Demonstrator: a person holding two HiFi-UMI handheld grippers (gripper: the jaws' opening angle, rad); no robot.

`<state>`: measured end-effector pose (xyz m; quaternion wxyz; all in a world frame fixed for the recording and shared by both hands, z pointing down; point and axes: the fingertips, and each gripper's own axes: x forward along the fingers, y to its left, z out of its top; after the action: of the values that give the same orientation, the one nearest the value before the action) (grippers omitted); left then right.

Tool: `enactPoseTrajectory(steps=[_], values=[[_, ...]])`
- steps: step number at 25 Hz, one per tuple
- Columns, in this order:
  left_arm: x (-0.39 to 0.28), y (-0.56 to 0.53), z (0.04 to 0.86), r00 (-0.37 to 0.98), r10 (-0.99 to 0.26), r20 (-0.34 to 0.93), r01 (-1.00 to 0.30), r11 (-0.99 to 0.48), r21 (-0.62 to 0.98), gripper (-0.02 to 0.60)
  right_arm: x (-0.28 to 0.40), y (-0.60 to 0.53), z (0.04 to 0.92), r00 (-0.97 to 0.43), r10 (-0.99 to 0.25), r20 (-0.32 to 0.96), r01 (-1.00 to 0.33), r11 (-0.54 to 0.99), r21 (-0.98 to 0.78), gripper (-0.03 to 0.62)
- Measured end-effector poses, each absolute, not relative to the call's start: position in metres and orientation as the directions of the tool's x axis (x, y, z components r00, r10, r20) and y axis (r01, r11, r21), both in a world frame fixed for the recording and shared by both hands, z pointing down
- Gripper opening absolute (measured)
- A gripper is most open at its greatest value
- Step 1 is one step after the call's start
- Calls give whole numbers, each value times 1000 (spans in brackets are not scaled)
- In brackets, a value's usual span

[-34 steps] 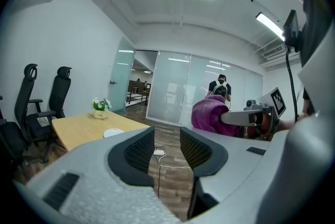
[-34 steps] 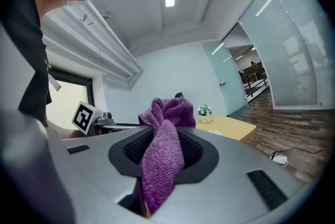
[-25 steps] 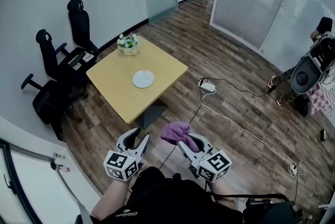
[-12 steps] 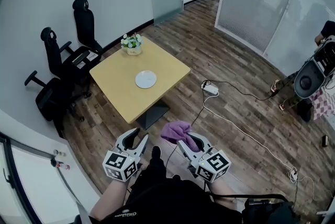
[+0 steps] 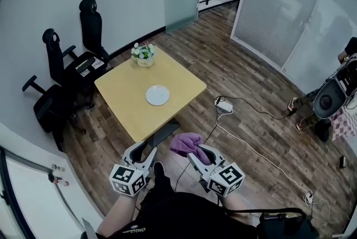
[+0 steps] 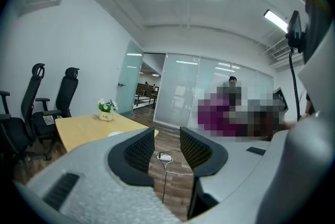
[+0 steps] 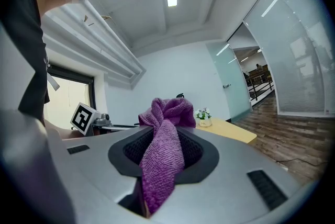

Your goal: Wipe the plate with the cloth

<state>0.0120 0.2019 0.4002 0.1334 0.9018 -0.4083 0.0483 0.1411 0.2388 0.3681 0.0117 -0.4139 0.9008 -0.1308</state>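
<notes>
Inside right claw (image 5: 199, 153), purple cloth (image 5: 186, 143), plate (image 5: 157, 95) apart

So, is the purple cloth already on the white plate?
No, the right gripper holds the purple cloth, away from the white plate on the table.

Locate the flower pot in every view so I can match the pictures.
Head view: flower pot on the table's far corner, upper left of centre.
Left gripper view: flower pot left of centre, at mid-height.
Right gripper view: flower pot near centre, just right of the purple cloth.
Shared landmark: the yellow table it stands on.
</notes>
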Motion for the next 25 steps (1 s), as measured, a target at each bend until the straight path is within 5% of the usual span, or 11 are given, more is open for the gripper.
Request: enactPoseTrajectory(steps=[25], values=[[-83, -58, 381, 707, -695, 132, -704, -673, 227, 150, 36, -31, 341, -614, -776, 144, -789, 597, -147, 97]])
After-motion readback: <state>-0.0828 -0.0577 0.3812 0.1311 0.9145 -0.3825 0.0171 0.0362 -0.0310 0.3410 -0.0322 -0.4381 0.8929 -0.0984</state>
